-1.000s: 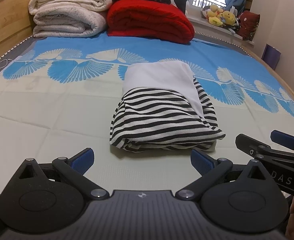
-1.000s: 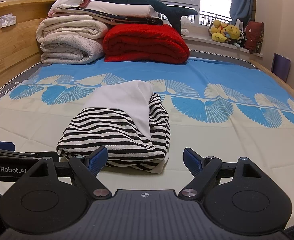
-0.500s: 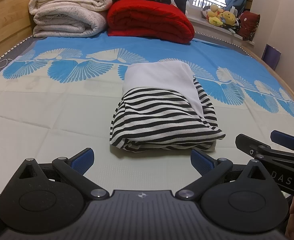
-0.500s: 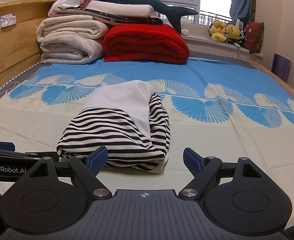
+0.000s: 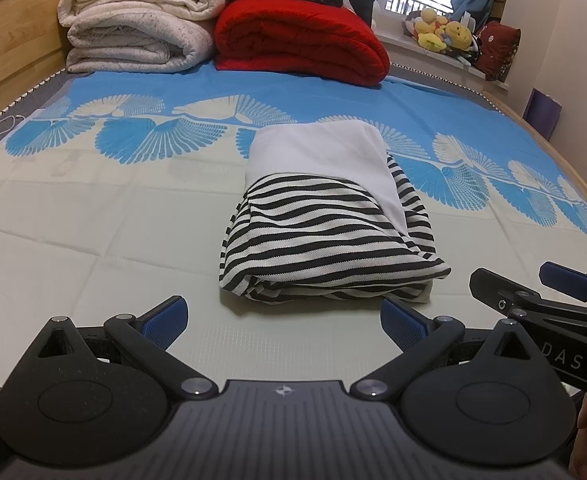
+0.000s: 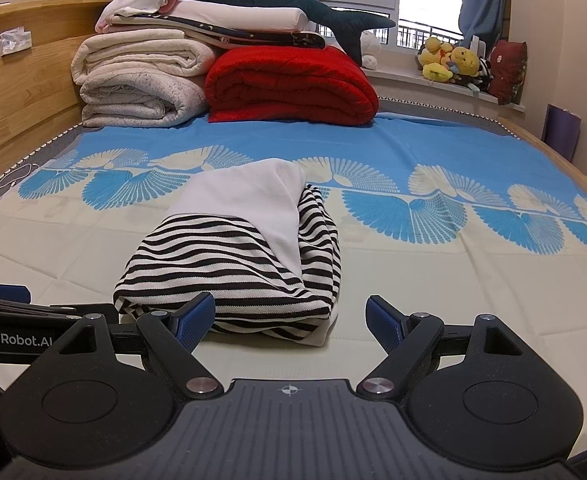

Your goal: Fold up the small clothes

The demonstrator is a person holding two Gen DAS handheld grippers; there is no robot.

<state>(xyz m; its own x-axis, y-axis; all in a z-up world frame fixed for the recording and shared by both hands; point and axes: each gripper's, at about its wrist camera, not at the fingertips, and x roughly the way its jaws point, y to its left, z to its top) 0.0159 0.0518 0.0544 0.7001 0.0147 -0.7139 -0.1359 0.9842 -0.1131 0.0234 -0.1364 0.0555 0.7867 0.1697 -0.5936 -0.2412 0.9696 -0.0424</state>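
Striped black-and-white garment (image 5: 325, 240), folded, lying mid-bed on the blue-patterned sheet (image 5: 93, 216).
Left gripper (image 5: 283, 318) and right gripper (image 6: 289, 316) hover just short of its near edge, fingers spread, empty; the white panel on top may be its lining.
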